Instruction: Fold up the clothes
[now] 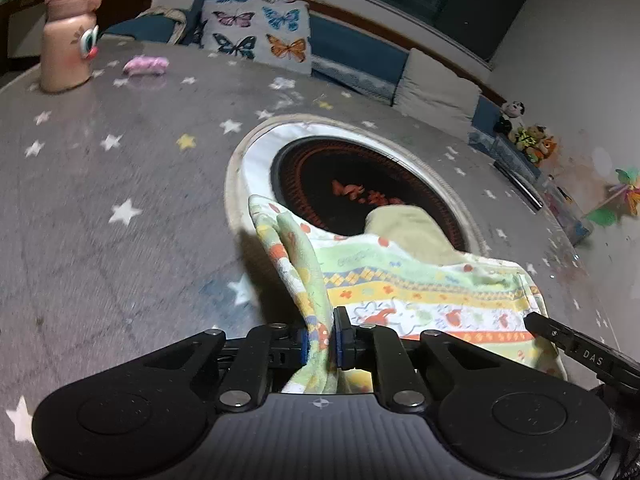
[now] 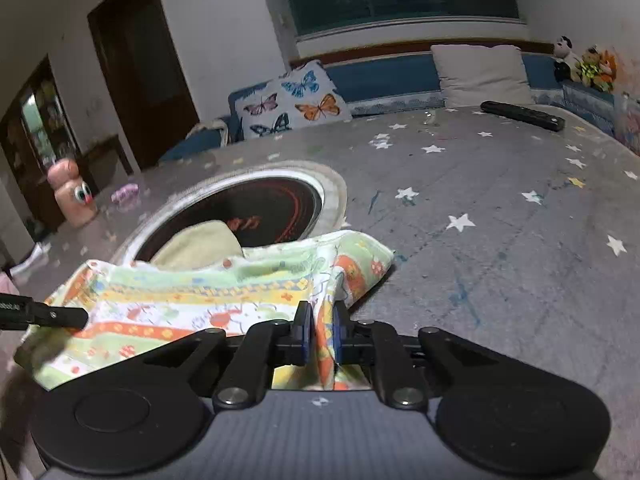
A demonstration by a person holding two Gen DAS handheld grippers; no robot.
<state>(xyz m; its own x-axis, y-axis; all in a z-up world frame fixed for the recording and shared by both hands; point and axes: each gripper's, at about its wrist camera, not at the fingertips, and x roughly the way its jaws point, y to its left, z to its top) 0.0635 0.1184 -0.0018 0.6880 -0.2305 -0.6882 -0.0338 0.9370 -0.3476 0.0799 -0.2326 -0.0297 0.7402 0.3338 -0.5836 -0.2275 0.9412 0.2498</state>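
The left gripper [image 1: 322,344] is clamped narrow on a bunched edge of the patterned cloth [image 1: 420,292], the fabric squeezed between its blue-faced pads. The right gripper [image 2: 322,338] pinches the opposite gathered edge of the same cloth [image 2: 192,300] in the same way. Each camera catches the other tool's black finger at the far side of the cloth, low at the frame edge.

Between the two grips the cloth spreads in striped bands (green, yellow, orange and white, with small animal prints), its far hem lying over the near rim of a round black cooktop [image 1: 360,188] set into the table. A plain olive-beige part of the garment [image 1: 408,228] lies on the black glass just beyond the hem. The cloth's free corners reach out onto the grey star-printed tablecloth [image 1: 100,200] on either side.

To the left, the tablecloth runs bare up to a pink cartoon bottle [image 1: 70,36] standing near the far edge, with a small pink crumpled thing [image 1: 146,66] close beside it. To the right, the star cloth [image 2: 500,220] stretches away to a dark remote-like bar [image 2: 524,116] lying well apart near the far edge. Beyond the table sits a blue sofa with a butterfly cushion [image 2: 292,100] and a plain cushion [image 2: 480,76]; soft toys [image 2: 588,64] crowd the far right corner.
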